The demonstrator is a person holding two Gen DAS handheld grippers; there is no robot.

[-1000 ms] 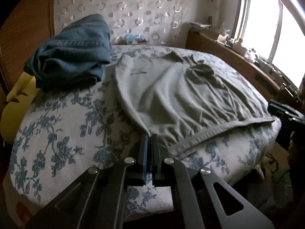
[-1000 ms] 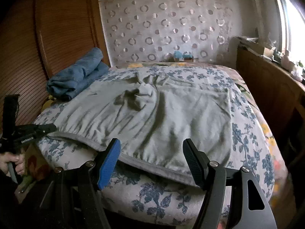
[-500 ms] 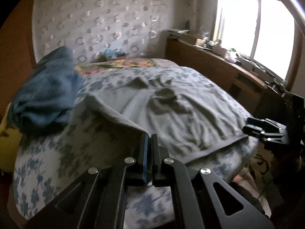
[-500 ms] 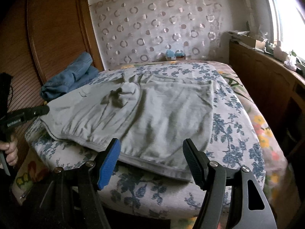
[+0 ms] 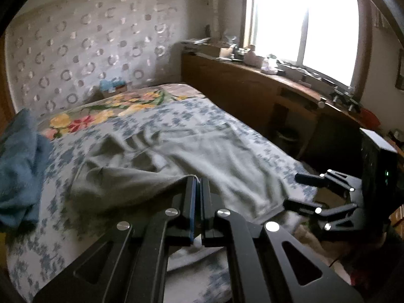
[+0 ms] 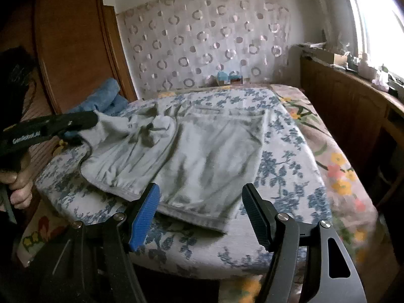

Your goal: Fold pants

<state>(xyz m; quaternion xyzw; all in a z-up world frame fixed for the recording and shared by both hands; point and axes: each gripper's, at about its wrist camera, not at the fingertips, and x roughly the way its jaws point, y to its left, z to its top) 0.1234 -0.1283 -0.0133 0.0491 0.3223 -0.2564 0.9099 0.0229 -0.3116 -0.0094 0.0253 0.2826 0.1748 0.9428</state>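
Grey pants (image 6: 202, 156) lie spread on the flowered bed (image 6: 290, 176). My left gripper (image 5: 198, 180) is shut on the pants (image 5: 207, 156) at a corner of the waistband and holds that corner lifted off the bed. In the right wrist view the left gripper (image 6: 94, 120) shows at the left with the raised grey cloth hanging from its tip. My right gripper (image 6: 200, 197) stands open just in front of the near hem, with nothing between its fingers. From the left wrist view, the right gripper (image 5: 290, 189) sits open at the bed's right edge.
Folded blue jeans (image 5: 17, 171) lie at the bed's far left, beside a wooden wardrobe (image 6: 73, 50). A wooden counter (image 5: 265, 93) with clutter runs under the window on the right. A small box (image 6: 228, 77) sits at the head of the bed by the circle-patterned curtain.
My left gripper has risen and swung over the bed, carrying the pinched corner of the pants up off the bedspread. The right gripper has stayed open near the hem.
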